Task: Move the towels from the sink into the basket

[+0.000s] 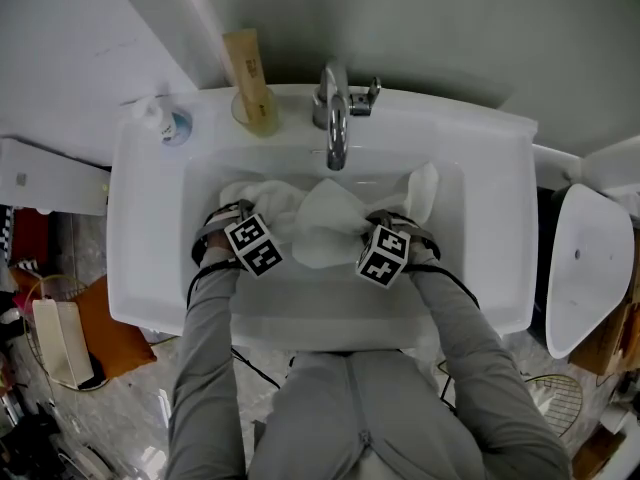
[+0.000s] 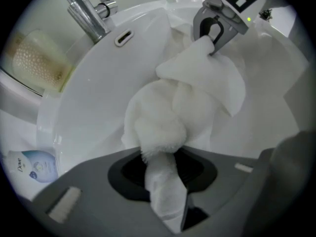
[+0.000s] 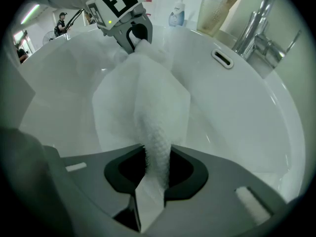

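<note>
White towels [image 1: 325, 223] lie bunched in the white sink [image 1: 480, 268], below the faucet. My left gripper [image 1: 240, 223] is at the pile's left end and my right gripper [image 1: 385, 233] at its right end. In the left gripper view, my left gripper [image 2: 165, 191] is shut on a fluffy towel fold [image 2: 158, 127], and the right gripper [image 2: 215, 33] pinches cloth across from it. In the right gripper view, my right gripper [image 3: 153, 191] is shut on a waffle-textured towel [image 3: 148, 102] that runs up to the left gripper [image 3: 133, 33]. I cannot tell whether both hold one cloth.
The chrome faucet [image 1: 337, 118] hangs over the basin's back. A tan tube in a cup [image 1: 250, 78] and a soap bottle [image 1: 165, 123] stand on the back rim. A white fixture [image 1: 590, 268] is to the right, with a wire frame [image 1: 555, 398] on the floor.
</note>
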A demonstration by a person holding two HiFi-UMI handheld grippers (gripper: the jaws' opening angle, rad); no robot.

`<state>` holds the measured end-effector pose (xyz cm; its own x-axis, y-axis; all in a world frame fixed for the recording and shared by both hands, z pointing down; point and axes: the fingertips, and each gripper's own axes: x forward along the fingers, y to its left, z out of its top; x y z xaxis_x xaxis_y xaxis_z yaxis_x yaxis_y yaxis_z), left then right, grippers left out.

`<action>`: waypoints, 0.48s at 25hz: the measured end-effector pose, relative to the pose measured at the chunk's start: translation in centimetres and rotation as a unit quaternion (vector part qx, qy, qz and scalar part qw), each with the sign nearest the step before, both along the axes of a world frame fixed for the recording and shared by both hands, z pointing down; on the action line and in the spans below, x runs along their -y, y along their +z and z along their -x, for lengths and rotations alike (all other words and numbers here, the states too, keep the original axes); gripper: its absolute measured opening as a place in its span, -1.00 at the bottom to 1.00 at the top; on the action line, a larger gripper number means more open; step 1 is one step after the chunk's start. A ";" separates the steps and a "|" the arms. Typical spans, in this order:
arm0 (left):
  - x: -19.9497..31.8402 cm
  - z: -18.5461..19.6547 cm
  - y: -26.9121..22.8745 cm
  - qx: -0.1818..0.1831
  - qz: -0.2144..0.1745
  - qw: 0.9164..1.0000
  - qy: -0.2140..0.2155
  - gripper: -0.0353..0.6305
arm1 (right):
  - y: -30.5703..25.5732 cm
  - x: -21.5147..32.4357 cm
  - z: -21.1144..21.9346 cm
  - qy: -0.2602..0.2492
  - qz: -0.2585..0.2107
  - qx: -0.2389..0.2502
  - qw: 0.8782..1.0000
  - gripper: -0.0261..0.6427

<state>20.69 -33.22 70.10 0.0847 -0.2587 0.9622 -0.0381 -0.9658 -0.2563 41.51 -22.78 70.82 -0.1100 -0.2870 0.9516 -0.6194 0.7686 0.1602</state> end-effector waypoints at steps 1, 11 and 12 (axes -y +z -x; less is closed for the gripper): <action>-0.1 0.2 -0.3 -0.003 -0.002 1.000 -0.005 -0.33 | -0.4 0.1 0.0 0.003 -0.007 0.002 1.000 -0.67; -0.3 1.8 -6.9 -0.076 -0.067 0.992 -0.075 -0.33 | -7.8 1.8 1.4 0.054 -0.111 0.072 0.990 -0.67; -0.3 2.0 -8.1 -0.093 -0.074 0.989 -0.091 -0.34 | -8.8 2.1 1.7 0.060 -0.125 0.084 0.987 -0.67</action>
<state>18.68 -32.87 62.05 0.1958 -0.4234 0.8845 -0.2676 -0.8908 -0.3672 39.83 -24.90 62.05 -0.2108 -0.5301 0.8213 -0.7371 0.6381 0.2227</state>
